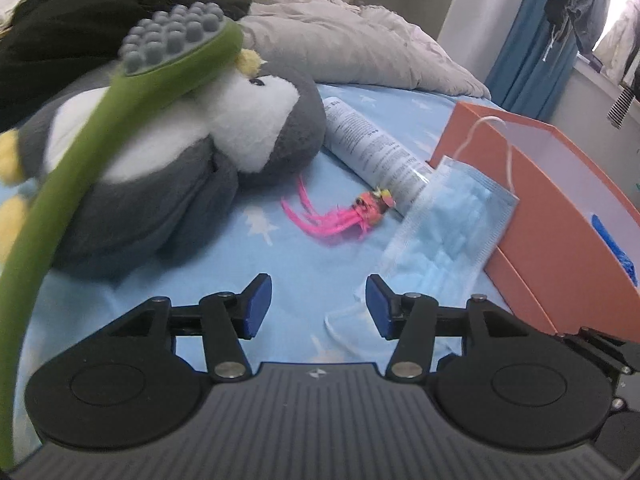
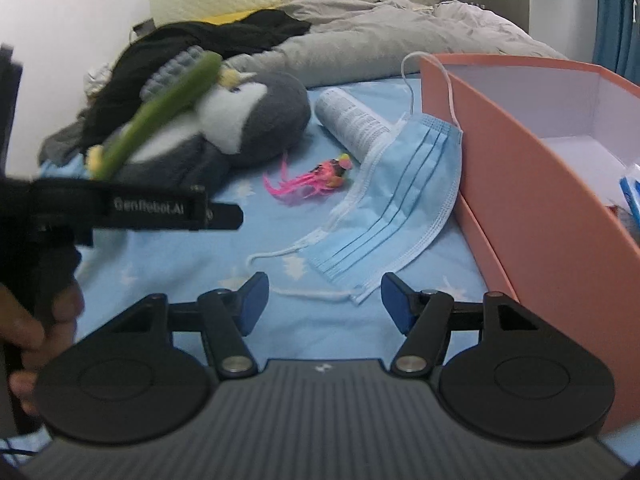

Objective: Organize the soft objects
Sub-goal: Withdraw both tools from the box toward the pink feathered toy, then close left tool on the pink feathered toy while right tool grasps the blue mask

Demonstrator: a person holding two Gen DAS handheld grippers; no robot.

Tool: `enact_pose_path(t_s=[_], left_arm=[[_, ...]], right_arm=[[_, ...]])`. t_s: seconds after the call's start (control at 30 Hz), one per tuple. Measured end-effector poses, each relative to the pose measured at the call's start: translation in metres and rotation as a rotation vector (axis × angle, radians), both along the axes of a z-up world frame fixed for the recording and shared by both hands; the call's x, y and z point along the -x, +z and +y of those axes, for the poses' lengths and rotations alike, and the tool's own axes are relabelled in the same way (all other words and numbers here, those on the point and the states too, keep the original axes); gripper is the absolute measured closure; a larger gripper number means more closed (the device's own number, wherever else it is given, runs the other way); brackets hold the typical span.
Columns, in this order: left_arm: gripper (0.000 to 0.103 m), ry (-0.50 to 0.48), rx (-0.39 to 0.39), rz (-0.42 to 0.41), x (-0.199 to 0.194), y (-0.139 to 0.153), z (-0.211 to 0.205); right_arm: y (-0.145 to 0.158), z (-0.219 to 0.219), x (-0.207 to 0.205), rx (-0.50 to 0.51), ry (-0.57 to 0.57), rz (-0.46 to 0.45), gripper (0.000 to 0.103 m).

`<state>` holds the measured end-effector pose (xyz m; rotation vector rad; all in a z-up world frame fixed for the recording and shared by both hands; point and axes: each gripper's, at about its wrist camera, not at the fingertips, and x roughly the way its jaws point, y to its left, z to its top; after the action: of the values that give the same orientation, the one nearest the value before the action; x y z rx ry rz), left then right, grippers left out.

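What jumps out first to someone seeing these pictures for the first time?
A big grey and white plush penguin lies on the blue star-print sheet, with a green massage stick crossing in front of it. To its right a blue face mask leans against an orange box, one ear loop hooked over the box's wall. Between them lies a small toy with bright pink feathers.

Star-print blue bed (image 1: 200, 280), blue curtain (image 1: 532, 40)

Beside the one orange box (image 2: 532, 184): one blue face mask (image 2: 400, 200), one printed tube (image 2: 352, 120), one pink feather toy (image 2: 316, 178), one plush penguin (image 2: 224, 128), one green massager (image 1: 100, 128)
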<state>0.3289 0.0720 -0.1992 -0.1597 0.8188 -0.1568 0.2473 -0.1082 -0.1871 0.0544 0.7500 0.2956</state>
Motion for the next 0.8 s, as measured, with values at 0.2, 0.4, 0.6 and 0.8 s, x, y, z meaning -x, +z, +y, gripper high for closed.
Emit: enact_pose_path(t_s=[0.2, 0.4, 0.6, 0.8], left_arm=[[0.040, -0.101, -0.002, -0.007, -0.048, -0.018, -0.009], [0.040, -0.190, -0.027, -0.008, -0.083, -0.035, -0.026], [0.040, -0.206, -0.051, -0.020, -0.101, -0.046, -0.040], [0.066, -0.200, -0.058, -0.032, -0.107, -0.047, -0.045]], right_arm=[[-0.020, 0.009, -0.031, 0.056, -0.004, -0.035, 0.038], [-0.039, 0.010, -0.054, 0.082, -0.037, -0.028, 0.039], [-0.044, 0.016, -0.056, 0.141, -0.037, -0.028, 0.041], [-0.044, 0.020, -0.054, 0.156, 0.011, -0.032, 0.067]])
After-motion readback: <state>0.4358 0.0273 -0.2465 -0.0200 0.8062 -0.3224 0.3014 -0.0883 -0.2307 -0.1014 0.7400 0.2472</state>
